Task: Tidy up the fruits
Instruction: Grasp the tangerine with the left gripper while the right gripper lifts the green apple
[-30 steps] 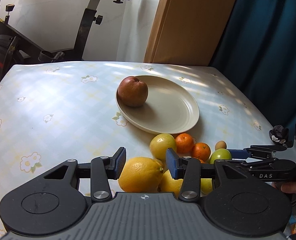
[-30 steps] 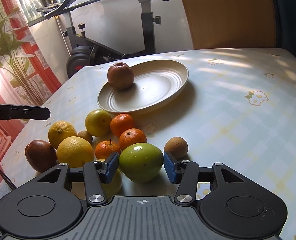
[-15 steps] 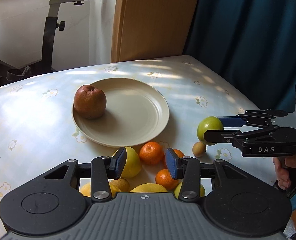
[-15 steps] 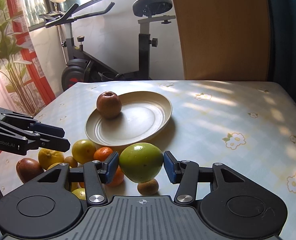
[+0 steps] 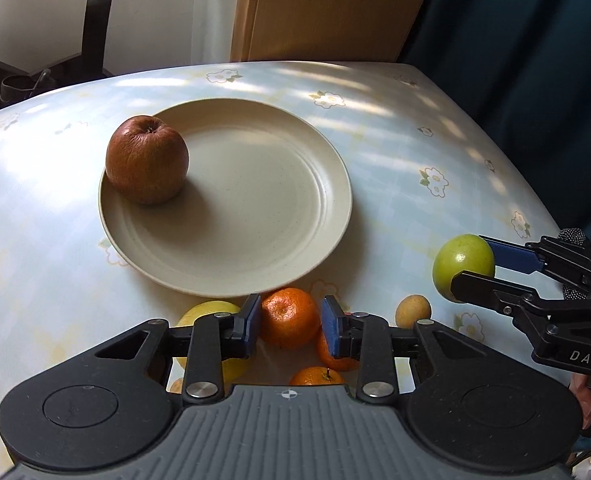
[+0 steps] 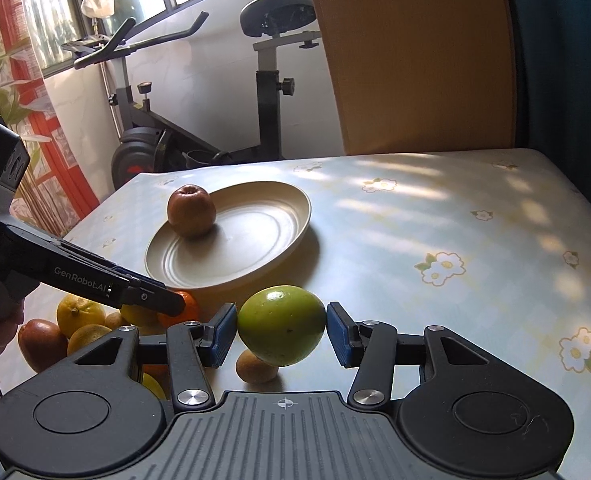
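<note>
A beige plate (image 5: 255, 240) holds a brown-red apple (image 5: 146, 159) on its left side. In front of the plate lies a heap of fruit. My left gripper (image 5: 290, 320) reaches down into it, jaws closing, both pads against a tangerine (image 5: 289, 316) that rests on the table. My right gripper (image 6: 281, 332) is shut on a green apple (image 6: 281, 330) and holds it clear of the table, right of the heap. From the left wrist view this green apple (image 5: 461, 260) hangs at the right edge.
More tangerines (image 5: 315, 376), a yellow citrus (image 5: 207, 312) and a small brown fruit (image 5: 412, 311) crowd around the left gripper. Lemons (image 6: 77, 312) and a dark red fruit (image 6: 39, 344) lie further left. An exercise bike (image 6: 271, 80), a wooden panel and a blue curtain stand behind the table.
My left gripper moved from the big lemon over to the tangerine and its jaws narrowed around it. My right gripper lifted the green apple off the table.
</note>
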A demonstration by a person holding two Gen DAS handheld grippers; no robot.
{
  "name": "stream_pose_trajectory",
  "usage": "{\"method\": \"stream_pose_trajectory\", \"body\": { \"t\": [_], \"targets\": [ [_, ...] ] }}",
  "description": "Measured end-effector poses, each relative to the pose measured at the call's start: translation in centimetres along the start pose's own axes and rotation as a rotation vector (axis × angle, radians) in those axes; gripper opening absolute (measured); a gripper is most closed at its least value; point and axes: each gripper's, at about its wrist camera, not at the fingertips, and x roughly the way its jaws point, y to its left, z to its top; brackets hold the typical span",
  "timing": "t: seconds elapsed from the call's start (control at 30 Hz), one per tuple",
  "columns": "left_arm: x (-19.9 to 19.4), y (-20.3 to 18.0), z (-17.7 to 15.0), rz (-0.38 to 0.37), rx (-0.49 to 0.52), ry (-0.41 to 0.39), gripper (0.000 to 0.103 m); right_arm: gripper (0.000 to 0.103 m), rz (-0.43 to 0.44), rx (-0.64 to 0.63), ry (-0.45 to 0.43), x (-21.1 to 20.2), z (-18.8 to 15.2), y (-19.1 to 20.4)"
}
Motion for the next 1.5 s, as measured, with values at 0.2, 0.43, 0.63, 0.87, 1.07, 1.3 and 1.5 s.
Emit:
{"method": "stream_pose_trajectory", "body": {
  "t": [0.2, 0.43, 0.63, 0.87, 1.07, 1.3, 1.5],
  "targets": [
    [0.3, -0.3, 0.6, 0.029, -0.009, 0.036, 0.035, 0.045, 0.005, 0.012, 0.002, 0.3, -0.3, -0.2],
    [0.9, -1.3, 1.7, 0.063, 0.03, 0.068, 0.042, 0.045, 0.004, 0.017, -0.003, 0.0, -0.4, -0.4],
    [0.9, -2.0, 1.6, 0.096, 0.046, 0.078, 0.042, 0.045, 0.004, 0.016, -0.003, 0.0, -0.4, -0.4],
    [1.5, -1.9, 1.6, 0.11, 0.037, 0.067, 0.042, 0.045, 0.0, 0.016, -0.008, -0.2, -0.5, -0.3],
    [1.4, -2.3, 1.1, 0.125, 0.062, 0.061, 0.04, 0.045, 0.0, 0.018, -0.009, -0.4, -0.5, -0.5],
    [-0.3, -1.6, 0.4, 0.079, 0.049, -0.008, 0.04, 0.045, -0.006, 0.009, -0.011, -0.6, -0.3, -0.4],
    [-3.1, -1.1, 0.9, 0.08, 0.052, -0.085, 0.04, 0.045, -0.006, -0.019, -0.015, -0.6, 0.4, 0.0]
  ]
}}
